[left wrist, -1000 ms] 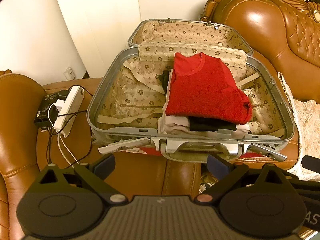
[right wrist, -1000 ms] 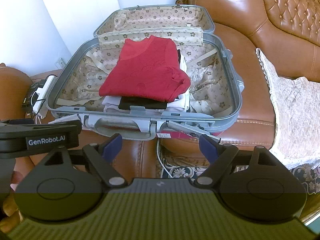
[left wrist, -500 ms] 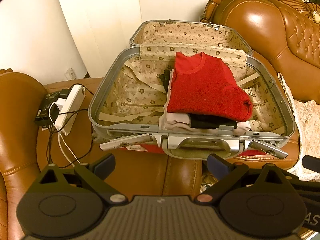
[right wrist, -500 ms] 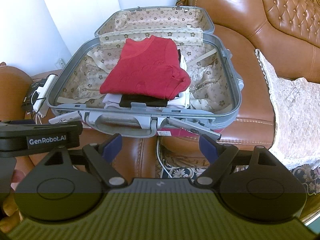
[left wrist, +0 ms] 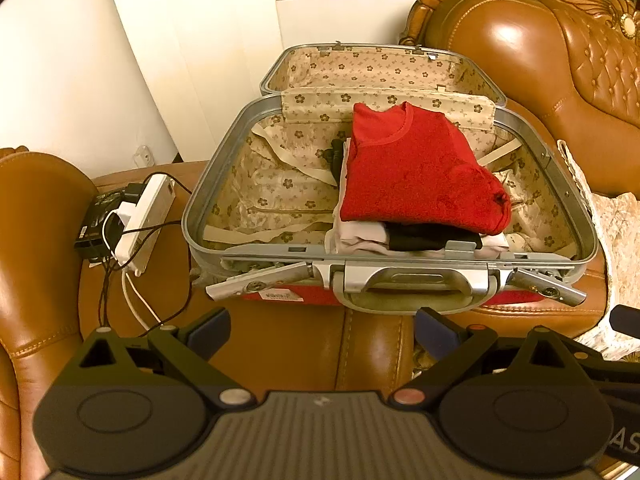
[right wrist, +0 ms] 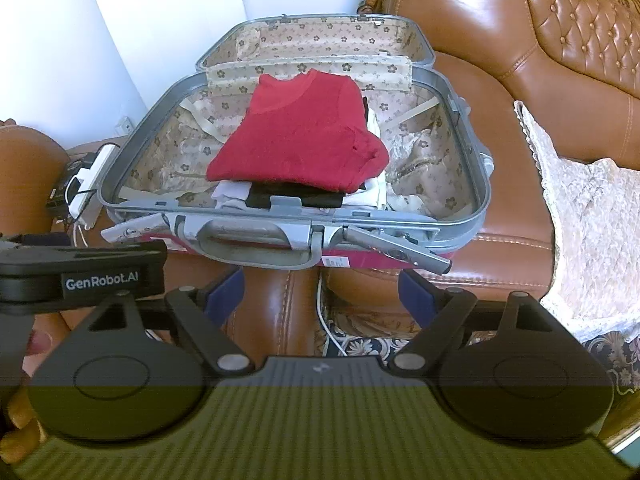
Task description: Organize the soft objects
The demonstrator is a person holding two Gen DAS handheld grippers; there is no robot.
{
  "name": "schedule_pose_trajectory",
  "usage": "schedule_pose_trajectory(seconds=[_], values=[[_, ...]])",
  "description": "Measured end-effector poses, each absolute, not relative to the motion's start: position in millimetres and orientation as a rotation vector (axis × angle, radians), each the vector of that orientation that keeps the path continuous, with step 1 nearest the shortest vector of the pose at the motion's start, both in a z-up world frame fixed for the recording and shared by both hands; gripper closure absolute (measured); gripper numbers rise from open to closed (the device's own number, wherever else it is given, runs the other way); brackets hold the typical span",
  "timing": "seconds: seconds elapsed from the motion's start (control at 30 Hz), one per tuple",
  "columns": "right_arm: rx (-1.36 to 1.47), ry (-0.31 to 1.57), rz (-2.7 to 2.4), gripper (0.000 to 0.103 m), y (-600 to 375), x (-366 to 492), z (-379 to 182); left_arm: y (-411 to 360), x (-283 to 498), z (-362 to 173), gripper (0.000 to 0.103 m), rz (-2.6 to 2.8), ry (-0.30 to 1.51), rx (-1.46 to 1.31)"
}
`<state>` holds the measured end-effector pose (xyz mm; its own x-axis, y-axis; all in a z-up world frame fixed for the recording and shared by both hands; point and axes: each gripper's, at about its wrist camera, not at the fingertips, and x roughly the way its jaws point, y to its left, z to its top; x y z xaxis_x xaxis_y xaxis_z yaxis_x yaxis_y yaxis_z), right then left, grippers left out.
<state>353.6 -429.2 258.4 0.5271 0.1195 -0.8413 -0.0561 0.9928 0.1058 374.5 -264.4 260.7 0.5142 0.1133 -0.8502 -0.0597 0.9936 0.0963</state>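
An open grey suitcase with flowered lining rests on brown leather seats. Inside lies a stack of folded clothes, a red sweater on top, with black and white garments under it. My left gripper is open and empty, held back from the suitcase's front handle. My right gripper is also open and empty, just short of the handle. The left gripper's body shows at the left edge of the right wrist view.
A white power strip with plugs and cables lies left of the suitcase. A cream lace cloth drapes the seat to the right. A tufted brown sofa back rises behind. Patterned carpet shows below the seat gap.
Both grippers have drawn back and risen slightly, so the suitcase sits a little lower and smaller in view. The clothes have not moved.
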Motion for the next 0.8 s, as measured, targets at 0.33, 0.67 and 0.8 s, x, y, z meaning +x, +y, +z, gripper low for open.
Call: schedule_pose_trajectory(seconds=[0.33,0.67,0.8], values=[[0.062,1.012,0.095,0.011,-430.0,346.1,253.7,-265.5,369.4,255.2,0.002,0.096,1.033,0.047],[0.062,1.009,0.097,0.011,-427.9,338.0,253.6,-262.3,362.7,255.5,0.002,0.095,1.033,0.048],[0.057,1.003,0.098,0.011,-425.8,335.4,255.9,-262.1,361.0,257.3,0.002,0.093,1.030,0.052]])
